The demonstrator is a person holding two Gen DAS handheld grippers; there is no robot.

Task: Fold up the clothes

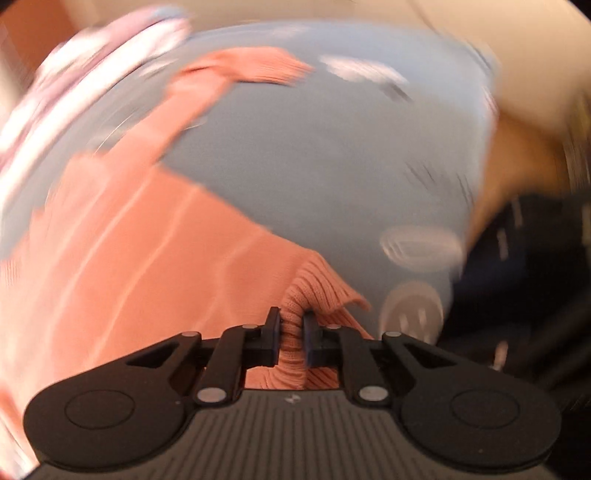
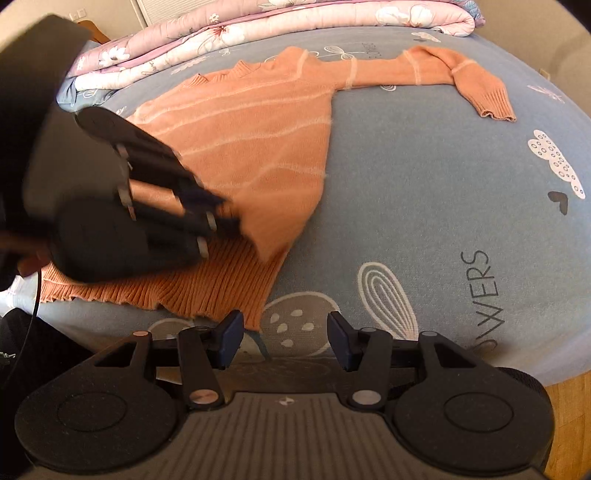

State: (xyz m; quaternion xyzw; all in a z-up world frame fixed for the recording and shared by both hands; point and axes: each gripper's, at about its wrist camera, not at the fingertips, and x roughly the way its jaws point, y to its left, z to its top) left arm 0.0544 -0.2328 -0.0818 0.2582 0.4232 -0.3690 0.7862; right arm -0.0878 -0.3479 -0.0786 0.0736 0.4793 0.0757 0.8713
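1. Left wrist view: the left gripper point(image 1: 291, 332) has its two black fingers drawn narrow and pinching a bunch of ribbed hem of the salmon-orange knitted sweater point(image 1: 140, 258). The ribbed cloth stands up between the pads and spills out behind them.
2. The rest of this view is blurred. The sweater spreads up and to the left over the pale blue bedsheet with white printed shapes point(image 1: 314, 158), and one sleeve point(image 1: 236, 74) reaches towards the top.
3. A smeared pink and white band runs along the upper left edge; a dark blurred shape sits at the right, too smeared to tell.
4. Right wrist view: the right gripper point(image 2: 286, 339) hovers with its fingers wide apart and nothing between them, above the near edge of the bedsheet point(image 2: 424, 177).
5. The sweater point(image 2: 251, 136) lies on the bed, its body partly lifted and folded over at the lower left corner. The left gripper point(image 2: 229, 218) grips it there, above the ribbed hem point(image 2: 177, 284).
6. One sleeve point(image 2: 436, 70) stretches flat to the right, its cuff bent downward.
7. A folded pink floral quilt point(image 2: 258, 26) lies along the far side of the bed, beyond the sweater's collar.
8. A strip of wooden floor point(image 2: 569, 413) shows at the lower right.
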